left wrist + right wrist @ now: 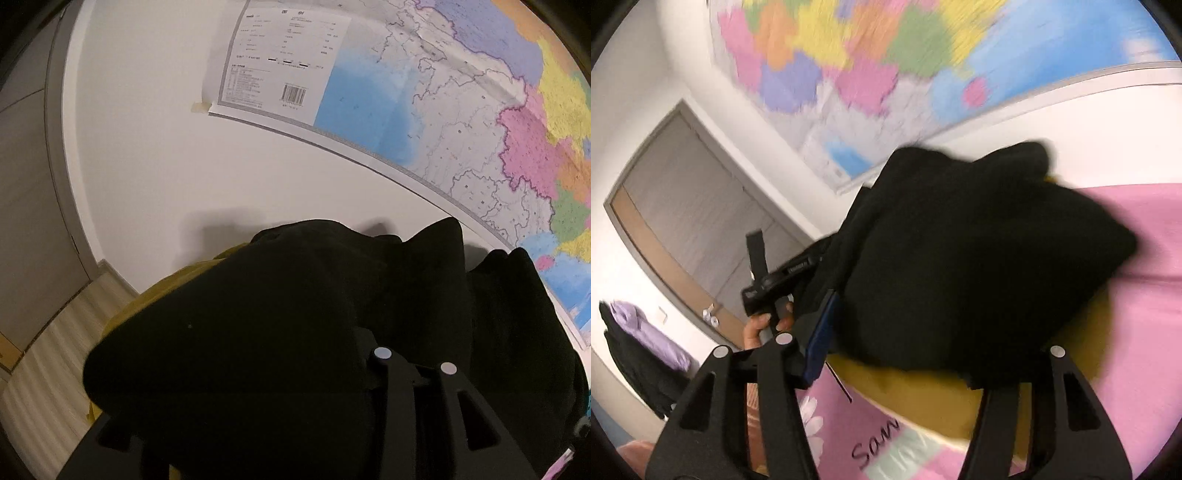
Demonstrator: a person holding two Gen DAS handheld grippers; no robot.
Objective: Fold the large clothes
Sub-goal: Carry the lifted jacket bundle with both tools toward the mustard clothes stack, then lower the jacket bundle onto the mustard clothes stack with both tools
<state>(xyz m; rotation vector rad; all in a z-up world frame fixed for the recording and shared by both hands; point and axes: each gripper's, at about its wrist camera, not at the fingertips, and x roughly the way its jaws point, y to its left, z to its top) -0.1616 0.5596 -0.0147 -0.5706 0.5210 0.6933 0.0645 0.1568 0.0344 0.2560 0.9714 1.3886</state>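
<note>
A large black garment (pixel 295 314) with a mustard-yellow lining (pixel 122 314) is bunched up and lifted in front of the wall. In the left wrist view it drapes over my left gripper (pixel 415 362), which is shut on its cloth. In the right wrist view the black garment (pixel 979 258) hangs above a pink bed sheet (pixel 1137 332), its mustard part (pixel 934 398) resting on the bed. My right gripper (pixel 886 347) stands wide open under the garment's lower edge. The left gripper (pixel 783 280) and the hand holding it show at the garment's left.
A coloured map (pixel 480 110) is taped to the white wall (pixel 166 166). A grey door (pixel 687 214) is at the left. Purple and black clothes (pixel 646 332) hang at the far left. Pale wood floor (pixel 40 369) lies below the wall.
</note>
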